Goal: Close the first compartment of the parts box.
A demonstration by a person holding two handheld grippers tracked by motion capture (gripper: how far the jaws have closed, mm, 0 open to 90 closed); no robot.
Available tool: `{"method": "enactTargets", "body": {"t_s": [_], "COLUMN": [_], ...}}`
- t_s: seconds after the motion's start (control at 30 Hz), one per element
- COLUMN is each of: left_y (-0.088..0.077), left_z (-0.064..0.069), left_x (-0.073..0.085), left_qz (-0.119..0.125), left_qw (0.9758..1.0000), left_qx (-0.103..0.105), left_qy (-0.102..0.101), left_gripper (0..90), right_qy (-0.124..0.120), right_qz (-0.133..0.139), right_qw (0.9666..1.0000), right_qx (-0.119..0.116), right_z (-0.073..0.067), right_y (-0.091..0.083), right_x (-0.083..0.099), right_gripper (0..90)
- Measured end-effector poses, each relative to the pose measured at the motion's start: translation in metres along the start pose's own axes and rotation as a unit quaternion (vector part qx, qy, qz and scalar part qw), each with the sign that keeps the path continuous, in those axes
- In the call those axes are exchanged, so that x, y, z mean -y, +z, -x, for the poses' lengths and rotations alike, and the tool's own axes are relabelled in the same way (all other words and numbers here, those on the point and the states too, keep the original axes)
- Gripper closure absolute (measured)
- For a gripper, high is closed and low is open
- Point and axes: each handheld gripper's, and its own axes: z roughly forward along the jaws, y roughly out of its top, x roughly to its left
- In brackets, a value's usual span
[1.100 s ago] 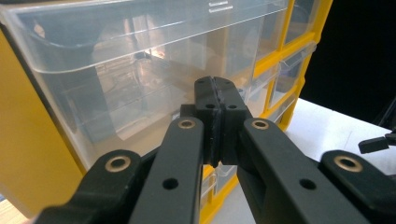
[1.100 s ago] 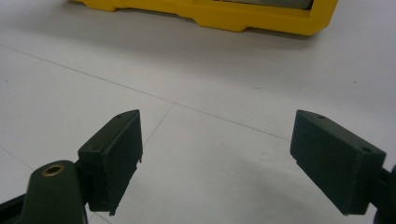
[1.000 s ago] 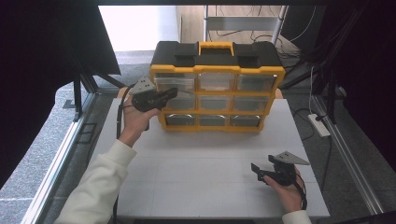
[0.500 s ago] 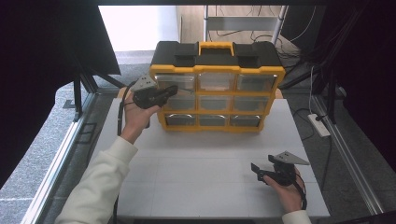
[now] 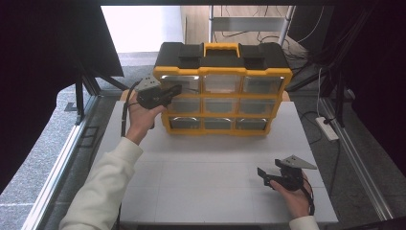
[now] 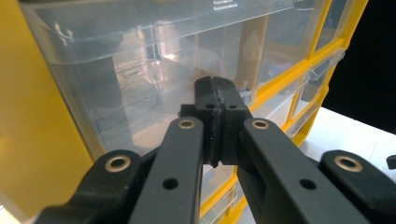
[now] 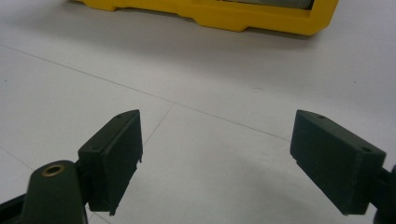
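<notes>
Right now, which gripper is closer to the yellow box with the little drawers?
The left gripper. It is shut and right up at the top left drawer of the yellow box. The right gripper is open, far off near the front of the white table.

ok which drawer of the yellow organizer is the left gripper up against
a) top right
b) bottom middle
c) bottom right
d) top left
d) In the high view the left gripper sits at the top left drawer of the organizer; its own view shows the jaws closed together against that clear drawer front.
</notes>
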Motion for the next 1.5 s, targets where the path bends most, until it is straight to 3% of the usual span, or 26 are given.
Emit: {"method": "enactTargets", "body": {"t_s": [0.3,0.67,1.17,1.5], "left_y": [0.001,-0.013,-0.017,-0.034], "left_z": [-0.002,-0.001,0.013,0.024], "left_x": [0.001,0.004,0.01,0.021], "left_qz": [0.001,0.005,0.008,0.01], "left_qw": [1.0,0.9999,0.9994,0.9991], "left_qx": [-0.002,0.0,0.021,0.031], "left_qy": [0.002,0.01,0.024,0.027], "left_gripper": [88.6,88.7,88.6,87.8], "right_qy": [0.001,0.003,0.007,0.006], "right_qz": [0.0,0.001,0.002,0.0], "right_qw": [1.0,1.0,1.0,1.0], "right_qx": [-0.002,-0.004,-0.004,-0.002], "right_z": [0.001,0.001,0.004,0.003], "right_y": [0.0,0.001,-0.002,-0.005], "right_x": [0.0,0.0,0.001,0.004], "right_gripper": [17.1,17.1,17.1,17.1]}}
